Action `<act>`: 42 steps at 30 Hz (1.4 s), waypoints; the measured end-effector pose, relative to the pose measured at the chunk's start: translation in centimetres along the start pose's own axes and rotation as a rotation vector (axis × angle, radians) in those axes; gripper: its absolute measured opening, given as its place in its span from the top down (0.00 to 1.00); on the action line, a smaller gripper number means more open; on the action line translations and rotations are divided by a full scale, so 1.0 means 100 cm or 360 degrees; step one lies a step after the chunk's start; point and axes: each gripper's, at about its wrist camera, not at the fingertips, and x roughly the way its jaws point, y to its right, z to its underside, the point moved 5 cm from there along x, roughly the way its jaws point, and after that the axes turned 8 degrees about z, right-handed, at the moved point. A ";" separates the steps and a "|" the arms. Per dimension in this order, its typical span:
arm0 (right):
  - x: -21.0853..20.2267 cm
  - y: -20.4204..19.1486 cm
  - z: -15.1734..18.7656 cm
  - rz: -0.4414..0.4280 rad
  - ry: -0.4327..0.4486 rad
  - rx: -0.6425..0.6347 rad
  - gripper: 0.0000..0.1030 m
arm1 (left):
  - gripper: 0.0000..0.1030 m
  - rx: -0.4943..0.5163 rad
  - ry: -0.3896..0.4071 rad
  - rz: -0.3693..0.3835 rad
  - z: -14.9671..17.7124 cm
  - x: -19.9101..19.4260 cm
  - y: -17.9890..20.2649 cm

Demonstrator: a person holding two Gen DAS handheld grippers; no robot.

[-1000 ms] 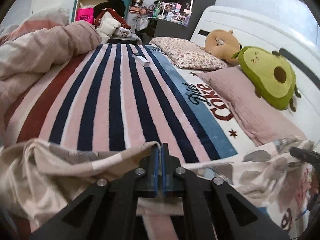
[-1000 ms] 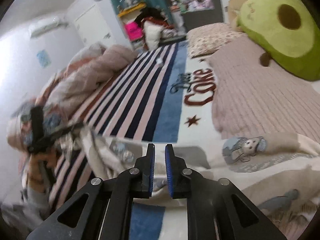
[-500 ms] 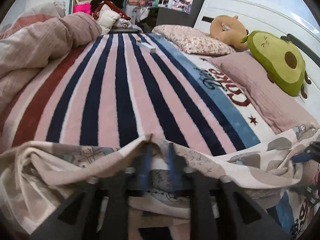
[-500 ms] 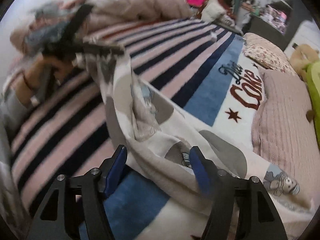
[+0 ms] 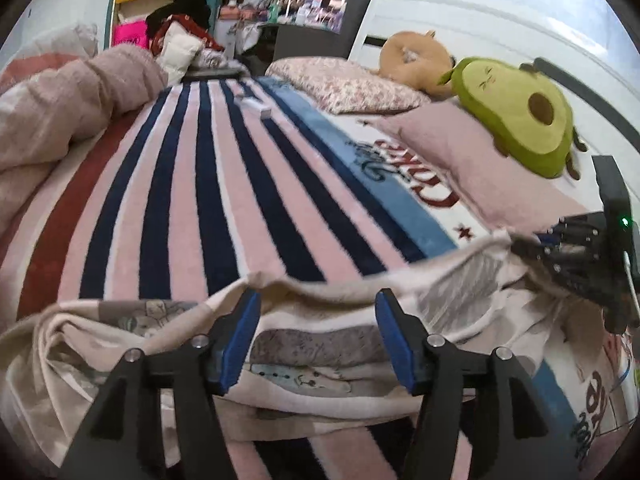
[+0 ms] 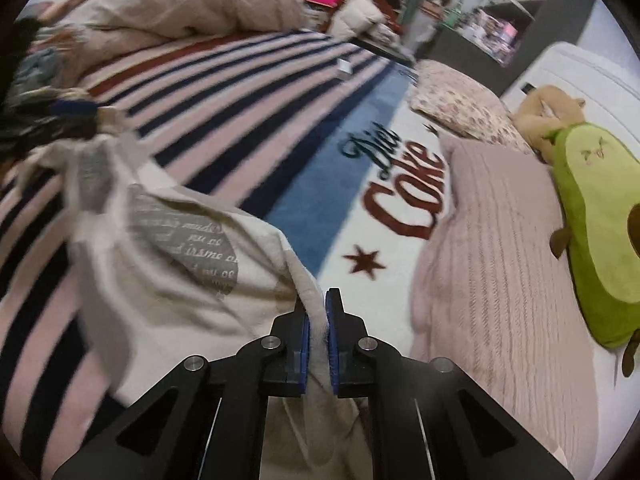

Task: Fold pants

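The cream pants (image 5: 320,344) with grey printed patches lie crumpled across the near end of the striped bed blanket. My left gripper (image 5: 316,300) hovers over their upper edge. Its blue-padded jaws are opening, with cloth lying between them and neither pad pressing on it. In the right wrist view my right gripper (image 6: 317,300) is shut on a folded edge of the pants (image 6: 172,264), which stretch away to the left. That gripper also shows at the right edge of the left wrist view, as the right gripper (image 5: 580,256), with cloth at its tip.
The striped blanket (image 5: 224,184) covers the bed. A pink pillow (image 6: 492,264), an avocado plush (image 5: 520,116), a brown plush (image 5: 416,60) and a floral pillow (image 5: 344,84) line the right side. A bunched duvet (image 5: 60,108) lies left. A small white box (image 5: 256,106) rests far off.
My left jaws, shut on the pants edge a second ago, have spread apart and let it go. My right gripper opened, rolled and swung over, then shut on a pants edge.
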 end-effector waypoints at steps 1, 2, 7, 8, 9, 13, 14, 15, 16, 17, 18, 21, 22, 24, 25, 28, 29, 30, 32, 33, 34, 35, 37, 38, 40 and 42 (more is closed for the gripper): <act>0.010 0.004 -0.001 0.0034 -0.0024 0.0009 0.93 | 0.45 -0.0017 -0.0020 0.0001 0.002 0.004 -0.002; 0.018 0.009 -0.001 0.0045 -0.0051 0.0031 0.87 | 0.45 -0.0026 -0.0033 -0.0003 0.003 0.006 -0.003; -0.004 0.039 0.002 -0.0052 -0.0050 0.0224 0.46 | 0.36 0.0007 0.0032 -0.0019 -0.001 -0.006 0.002; -0.018 0.046 0.003 -0.0042 -0.0034 0.0242 0.46 | 0.36 0.0010 0.0040 -0.0011 -0.002 -0.008 0.003; -0.034 0.053 0.008 -0.0040 -0.0019 0.0261 0.46 | 0.36 0.0018 0.0052 0.0002 -0.003 -0.011 0.006; -0.080 0.058 0.030 -0.0052 -0.0018 0.0273 0.46 | 0.36 0.0045 0.0059 0.0021 -0.003 -0.014 0.016; -0.091 0.056 0.037 -0.0052 -0.0007 0.0258 0.46 | 0.36 0.0049 0.0058 0.0028 -0.003 -0.014 0.018; -0.103 0.055 0.046 -0.0033 -0.0001 0.0251 0.46 | 0.35 0.0055 0.0056 0.0037 -0.003 -0.014 0.020; -0.106 0.055 0.050 -0.0023 -0.0002 0.0254 0.46 | 0.35 0.0064 0.0054 0.0046 -0.002 -0.013 0.023; -0.112 0.054 0.056 -0.0025 -0.0007 0.0258 0.46 | 0.35 0.0070 0.0052 0.0049 -0.002 -0.013 0.025; -0.116 0.051 0.064 -0.0034 -0.0019 0.0258 0.46 | 0.35 0.0078 0.0047 0.0054 -0.001 -0.012 0.028; -0.114 0.045 0.083 0.0020 -0.0089 0.0189 0.48 | 0.35 0.0092 0.0026 0.0065 0.002 -0.010 0.034; -0.111 0.045 0.088 0.0059 -0.0117 0.0164 0.48 | 0.35 0.0101 0.0017 0.0070 0.003 -0.008 0.036; -0.105 0.048 0.096 0.0148 -0.0138 0.0116 0.48 | 0.35 0.0113 0.0008 0.0072 0.005 -0.006 0.039; -0.102 0.050 0.097 0.0194 -0.0135 0.0091 0.48 | 0.35 0.0119 0.0003 0.0070 0.006 -0.005 0.040; -0.092 0.062 0.099 0.0340 -0.0123 0.0042 0.48 | 0.35 0.0126 -0.0007 0.0064 0.007 -0.002 0.041; -0.089 0.067 0.099 0.0396 -0.0109 0.0019 0.48 | 0.35 0.0128 -0.0009 0.0059 0.008 -0.001 0.041; -0.086 0.071 0.098 0.0435 -0.0097 -0.0003 0.48 | 0.35 0.0127 -0.0009 0.0055 0.007 -0.001 0.040; -0.082 0.083 0.094 0.0536 -0.0057 -0.0024 0.48 | 0.35 0.0121 -0.0008 0.0043 0.007 0.000 0.038; -0.081 0.089 0.092 0.0556 -0.0044 -0.0009 0.48 | 0.35 0.0117 -0.0009 0.0038 0.007 0.001 0.037; -0.079 0.096 0.089 0.0563 -0.0041 0.0022 0.48 | 0.35 0.0112 -0.0012 0.0031 0.007 0.003 0.035; -0.075 0.104 0.087 0.0569 -0.0045 0.0059 0.48 | 0.35 0.0109 -0.0015 0.0025 0.007 0.004 0.034; -0.066 0.120 0.085 0.0599 -0.0069 0.0116 0.48 | 0.35 0.0101 -0.0022 0.0010 0.008 0.007 0.031; -0.063 0.126 0.084 0.0627 -0.0078 0.0130 0.48 | 0.35 0.0099 -0.0025 0.0007 0.008 0.008 0.029; -0.056 0.141 0.084 0.0677 -0.0092 0.0178 0.48 | 0.35 0.0093 -0.0031 -0.0003 0.009 0.009 0.027; -0.058 0.151 0.082 0.0653 -0.0087 0.0261 0.48 | 0.35 0.0091 -0.0029 -0.0005 0.009 0.009 0.027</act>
